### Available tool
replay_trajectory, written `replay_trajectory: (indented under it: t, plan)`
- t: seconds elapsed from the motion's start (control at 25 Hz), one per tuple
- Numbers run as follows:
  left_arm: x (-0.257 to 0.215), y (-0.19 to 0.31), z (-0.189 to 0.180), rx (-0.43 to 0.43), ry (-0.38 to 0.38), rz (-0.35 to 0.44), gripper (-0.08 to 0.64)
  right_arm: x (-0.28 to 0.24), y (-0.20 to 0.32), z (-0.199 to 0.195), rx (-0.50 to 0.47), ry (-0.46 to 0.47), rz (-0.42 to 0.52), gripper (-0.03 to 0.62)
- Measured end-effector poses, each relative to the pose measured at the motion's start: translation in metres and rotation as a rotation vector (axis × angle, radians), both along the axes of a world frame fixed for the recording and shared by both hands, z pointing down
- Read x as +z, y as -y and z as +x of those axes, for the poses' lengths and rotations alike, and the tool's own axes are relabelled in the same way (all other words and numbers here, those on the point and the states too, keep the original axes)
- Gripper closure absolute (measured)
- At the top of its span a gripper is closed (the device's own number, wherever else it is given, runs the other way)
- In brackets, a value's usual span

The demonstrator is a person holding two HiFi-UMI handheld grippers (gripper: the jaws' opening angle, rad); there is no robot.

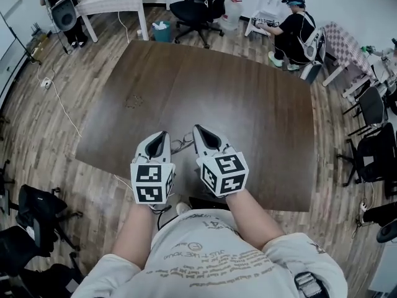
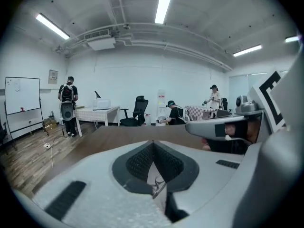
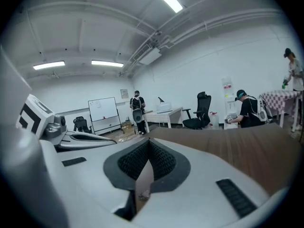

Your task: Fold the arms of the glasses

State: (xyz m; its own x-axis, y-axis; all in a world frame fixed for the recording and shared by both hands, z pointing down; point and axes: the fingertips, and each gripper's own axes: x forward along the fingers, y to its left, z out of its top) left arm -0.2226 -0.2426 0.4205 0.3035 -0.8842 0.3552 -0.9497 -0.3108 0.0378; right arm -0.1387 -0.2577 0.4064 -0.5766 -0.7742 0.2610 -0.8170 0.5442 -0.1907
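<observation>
Thin wire-framed glasses [image 1: 181,144] lie on the dark brown table [image 1: 248,104] near its front edge. They show between my two grippers, which hang above the table side by side. My left gripper [image 1: 164,133] is just left of the glasses, and its jaws meet at the tip with nothing gripped [image 2: 153,144]. To their right, my right gripper [image 1: 196,128] is shut and empty too [image 3: 149,141]. A bit of wire frame [image 2: 157,188] shows through the slot under the left jaws. How the arms of the glasses are set is too small to tell.
A black office chair [image 1: 200,8] and a teal bin [image 1: 162,31] stand beyond the table's far edge. A person sits at the back right [image 1: 296,33], another stands by a white table [image 1: 118,4] at the back left. Cables run over the floor on the left.
</observation>
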Motion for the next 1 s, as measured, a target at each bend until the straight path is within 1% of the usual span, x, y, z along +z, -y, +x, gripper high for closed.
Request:
replay_trajectory:
  t: [0.16, 0.24, 0.36, 0.6, 0.84, 1.0]
  plan:
    - [-0.050, -0.009, -0.003, -0.002, -0.085, 0.082, 0.546, -0.052, -0.011, 0.000, 0.004, 0.053, 0.114, 0.580]
    - [-0.067, -0.013, -0.007, -0.013, -0.094, 0.112, 0.546, -0.070, -0.017, 0.000, 0.006, 0.064, 0.155, 0.580]
    - [-0.079, -0.020, -0.012, -0.030, -0.093, 0.137, 0.546, -0.081, -0.025, -0.004, -0.002, 0.064, 0.187, 0.580]
    - [-0.078, -0.023, -0.017, -0.039, -0.075, 0.136, 0.546, -0.077, -0.026, -0.010, 0.004, 0.072, 0.171, 0.580]
    - [-0.079, -0.021, -0.014, -0.027, -0.066, 0.137, 0.546, -0.074, -0.023, -0.010, 0.016, 0.074, 0.151, 0.580]
    - [-0.080, -0.019, -0.016, -0.020, -0.066, 0.141, 0.546, -0.078, -0.019, -0.012, 0.023, 0.084, 0.154, 0.580]
